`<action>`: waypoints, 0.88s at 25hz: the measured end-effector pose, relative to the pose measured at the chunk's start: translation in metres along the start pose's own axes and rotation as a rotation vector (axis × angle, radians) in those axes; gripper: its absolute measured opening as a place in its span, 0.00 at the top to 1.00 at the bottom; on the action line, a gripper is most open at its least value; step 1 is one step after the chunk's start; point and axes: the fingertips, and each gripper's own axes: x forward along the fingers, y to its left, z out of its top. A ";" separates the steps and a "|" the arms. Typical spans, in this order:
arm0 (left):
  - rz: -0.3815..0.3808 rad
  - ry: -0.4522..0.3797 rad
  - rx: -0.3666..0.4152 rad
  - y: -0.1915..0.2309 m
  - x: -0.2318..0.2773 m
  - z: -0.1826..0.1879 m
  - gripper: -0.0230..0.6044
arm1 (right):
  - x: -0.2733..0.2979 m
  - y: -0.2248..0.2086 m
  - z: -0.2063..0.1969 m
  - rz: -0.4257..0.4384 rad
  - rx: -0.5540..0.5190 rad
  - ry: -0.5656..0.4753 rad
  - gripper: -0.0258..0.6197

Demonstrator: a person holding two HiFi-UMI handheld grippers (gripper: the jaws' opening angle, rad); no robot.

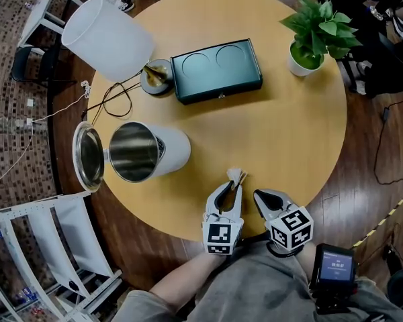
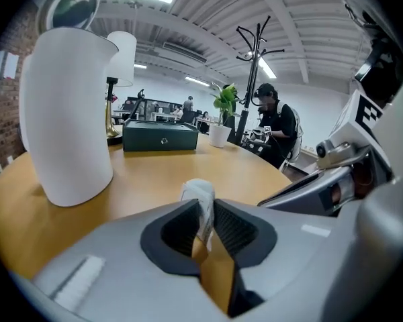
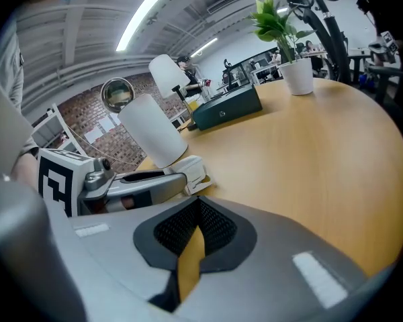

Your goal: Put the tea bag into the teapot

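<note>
The tea bag (image 1: 236, 175) is clamped in the left gripper (image 1: 233, 184) near the table's (image 1: 282, 133) front edge. Just beside it, the right gripper (image 1: 259, 194) has its jaws together, empty. The teapot (image 1: 151, 151) stands further left with its lid (image 1: 88, 156) swung open and only bare tabletop between. Beyond are a green box (image 1: 216, 69), a lamp (image 1: 107, 37) and a potted plant (image 1: 318, 35).

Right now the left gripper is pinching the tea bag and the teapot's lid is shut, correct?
Not quite: the lid is open, swung out beside the teapot, whose steel inside shows in the head view. The left gripper does pinch the tea bag, as the left gripper view shows.
</note>
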 end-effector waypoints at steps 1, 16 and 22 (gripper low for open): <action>0.009 -0.001 0.009 0.002 0.000 0.001 0.87 | 0.001 0.000 0.001 0.001 -0.001 -0.001 0.96; 0.004 -0.063 0.000 0.012 -0.013 0.039 0.94 | 0.002 0.010 0.037 0.021 -0.053 -0.051 0.96; -0.004 -0.155 -0.010 0.007 -0.045 0.098 0.94 | -0.020 0.035 0.084 0.018 -0.111 -0.130 0.96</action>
